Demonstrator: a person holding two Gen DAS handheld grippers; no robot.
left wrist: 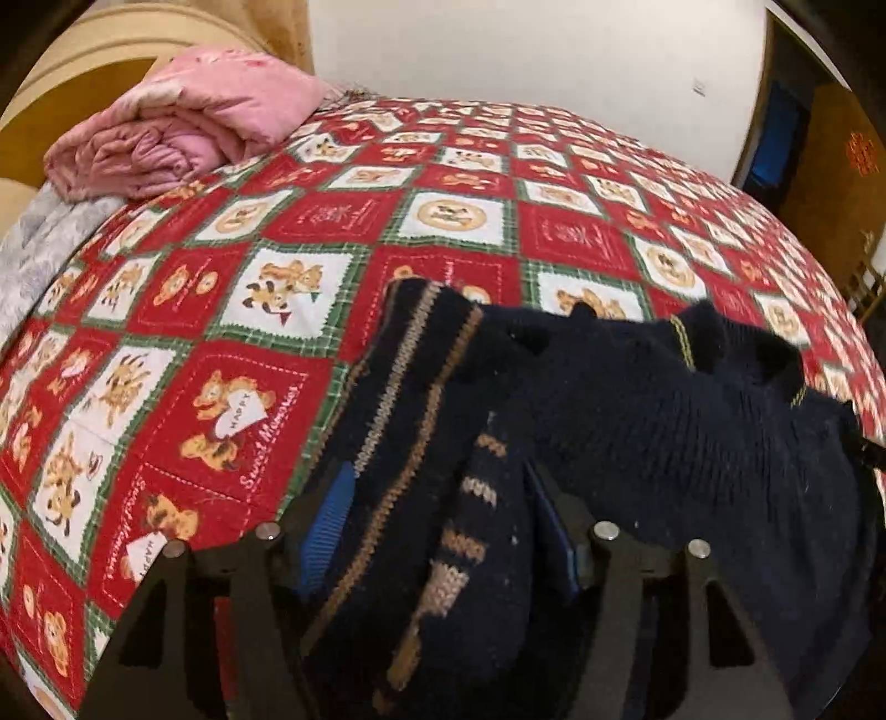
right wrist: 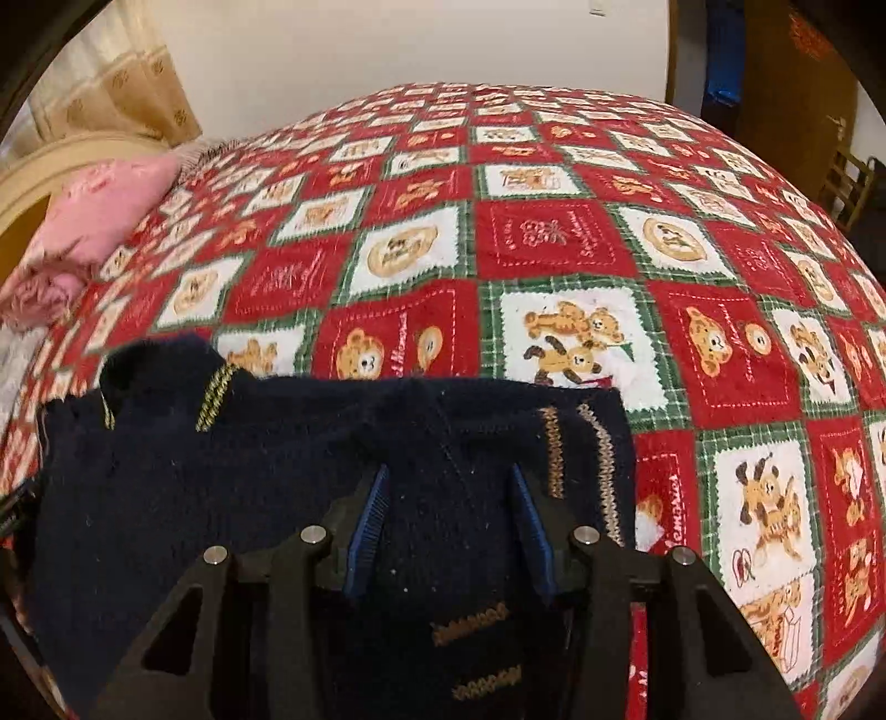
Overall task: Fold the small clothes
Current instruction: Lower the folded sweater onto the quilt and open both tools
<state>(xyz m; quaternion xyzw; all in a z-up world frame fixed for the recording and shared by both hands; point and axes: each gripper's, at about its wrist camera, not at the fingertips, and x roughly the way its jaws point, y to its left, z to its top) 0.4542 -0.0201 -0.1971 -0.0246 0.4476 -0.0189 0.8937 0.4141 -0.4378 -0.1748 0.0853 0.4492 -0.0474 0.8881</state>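
Garment: a small dark navy knitted sweater (left wrist: 637, 421) with tan and beige stitched stripes lies on the bed, directly under and ahead of both tongs; in the right wrist view (right wrist: 232, 471) it spreads from between the fingers out to their left.
Garment condition: bunched and partly doubled over; a striped band runs along the edge left of the left tongs, and a short yellow stitched mark sits on the far part.
Left tongs (left wrist: 443, 515): jaws stand moderately wide; sweater fabric fills the gap between the blue pads (left wrist: 326, 526), but the right-hand pad is mostly hidden by knit, so whether the pads press on it cannot be told.
Right tongs (right wrist: 448, 526): jaws stand partly apart with both blue pads (right wrist: 368, 515) in sight; a fold of the sweater lies between them; contact on either pad cannot be confirmed.
Bed cover: red, white and green patchwork quilt (left wrist: 343, 221) with teddy bear panels, extending far ahead of and to both sides of the tongs.
Other items: a folded pink blanket (left wrist: 177, 127) lies well ahead and to the left of the left tongs; a pale wall (left wrist: 526, 50) stands beyond the bed.
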